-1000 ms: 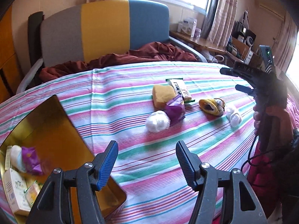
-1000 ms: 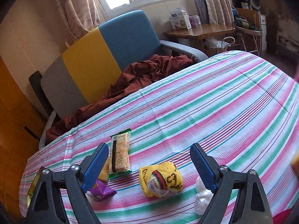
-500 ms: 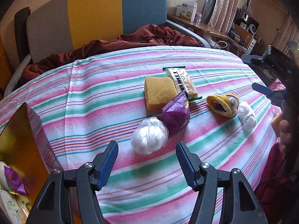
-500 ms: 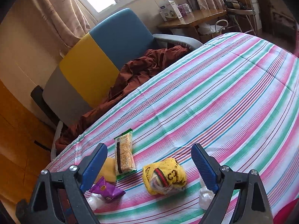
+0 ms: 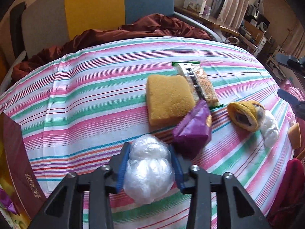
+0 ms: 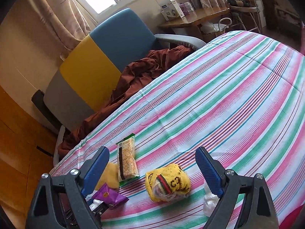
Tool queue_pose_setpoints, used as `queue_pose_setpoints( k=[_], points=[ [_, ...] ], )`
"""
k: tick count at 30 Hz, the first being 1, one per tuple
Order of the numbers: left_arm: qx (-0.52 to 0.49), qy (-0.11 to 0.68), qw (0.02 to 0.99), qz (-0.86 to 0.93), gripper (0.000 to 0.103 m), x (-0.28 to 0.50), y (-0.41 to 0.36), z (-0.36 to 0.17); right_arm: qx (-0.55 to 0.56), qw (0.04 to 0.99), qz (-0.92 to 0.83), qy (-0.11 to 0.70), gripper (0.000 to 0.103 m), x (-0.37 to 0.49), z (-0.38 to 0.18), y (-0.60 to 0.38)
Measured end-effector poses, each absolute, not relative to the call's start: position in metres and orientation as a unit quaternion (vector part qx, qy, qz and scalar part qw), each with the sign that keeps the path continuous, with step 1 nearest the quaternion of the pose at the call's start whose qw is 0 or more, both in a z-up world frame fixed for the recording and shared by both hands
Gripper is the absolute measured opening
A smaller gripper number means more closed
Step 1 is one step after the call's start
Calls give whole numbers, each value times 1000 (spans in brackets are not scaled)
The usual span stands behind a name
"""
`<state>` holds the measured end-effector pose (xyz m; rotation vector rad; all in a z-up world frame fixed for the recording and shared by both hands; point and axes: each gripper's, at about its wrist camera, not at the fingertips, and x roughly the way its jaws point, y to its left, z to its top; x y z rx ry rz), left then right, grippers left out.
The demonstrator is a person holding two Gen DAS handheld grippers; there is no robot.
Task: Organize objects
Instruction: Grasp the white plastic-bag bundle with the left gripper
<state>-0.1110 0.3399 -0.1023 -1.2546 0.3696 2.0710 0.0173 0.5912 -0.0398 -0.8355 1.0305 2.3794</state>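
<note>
Little writing can be read. On the rolled yellow sock (image 6: 167, 184), lying on the striped tablecloth (image 6: 219, 105), dark interlocked letters resembling "GG" are seen beside a green-and-red band. On the dark red box (image 5: 21, 164) at the left edge of the left wrist view, 2 small gold characters are printed, too small to be read. The print on the snack bar (image 5: 198, 82) in its clear, green-edged wrapper and on the purple packet (image 5: 192, 129) cannot be made out.

The left gripper (image 5: 149, 168) is seen with its jaws closed onto a white ball wrapped in clear plastic (image 5: 148, 169); both blue pads (image 5: 122, 169) are pressed against its sides, and the ball sits low on the tabletop between them. The purple packet lies just beyond and to the right, touching a yellow sponge (image 5: 167, 99), which lies against the snack bar.

The right gripper (image 6: 152, 171) is held with its jaws wide apart and nothing between them; the sock is seen beyond the gap, nearer the right pad. A second plastic-wrapped white lump (image 6: 209, 200) is partly hidden behind that pad. Behind the tabletop, a chair (image 6: 99, 57) of grey, yellow and blue panels is draped with a rust-brown cloth (image 6: 144, 70).
</note>
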Motion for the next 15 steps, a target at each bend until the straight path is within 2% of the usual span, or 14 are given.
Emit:
queue_pose_setpoints(
  k=[9, 15],
  points=[
    [-449, 134, 365, 805, 37, -46, 310, -100, -306, 225, 843, 381, 92, 17, -47, 599],
    [-409, 164, 398, 804, 37, 6, 303, -106, -327, 218, 844, 365, 92, 9, -51, 592]
  ],
)
